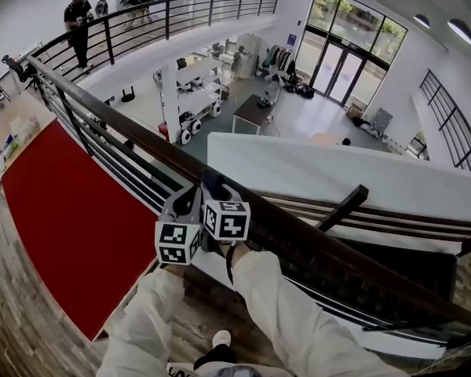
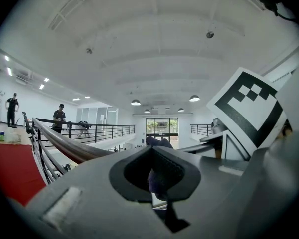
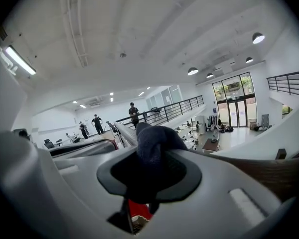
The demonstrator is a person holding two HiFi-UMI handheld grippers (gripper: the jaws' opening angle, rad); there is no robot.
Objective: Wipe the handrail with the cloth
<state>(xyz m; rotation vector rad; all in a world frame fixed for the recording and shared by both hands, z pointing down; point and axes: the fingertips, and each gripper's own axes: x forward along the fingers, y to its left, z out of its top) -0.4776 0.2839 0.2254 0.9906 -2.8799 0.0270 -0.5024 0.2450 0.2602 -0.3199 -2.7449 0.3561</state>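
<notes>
Cloth point(image 1: 213, 184) is a dark blue wad sitting on top of the handrail point(image 1: 118, 120), right in front of the person, where the two tools meet. Both have it pinched. The left tool point(image 2: 154, 171) is clamped down on a thin bit of fabric, and the right tool point(image 3: 148, 176) is closed on a fatter bunch that pokes up past its jaws.

So I'd call this the wiping step itself, with the cloth down on the handrail and the tools side by side. My guess is the next move needs both of them sliding along the handrail together, pressing down evenly so the wad doesn't slip off the far side.

Hard to read: the marker cubes point(image 1: 226, 220) cover most of the cloth from the head view. I can't tell how much of it actually touches or whether it wraps round the handrail. Neither gripper view shows the contact either.
</notes>
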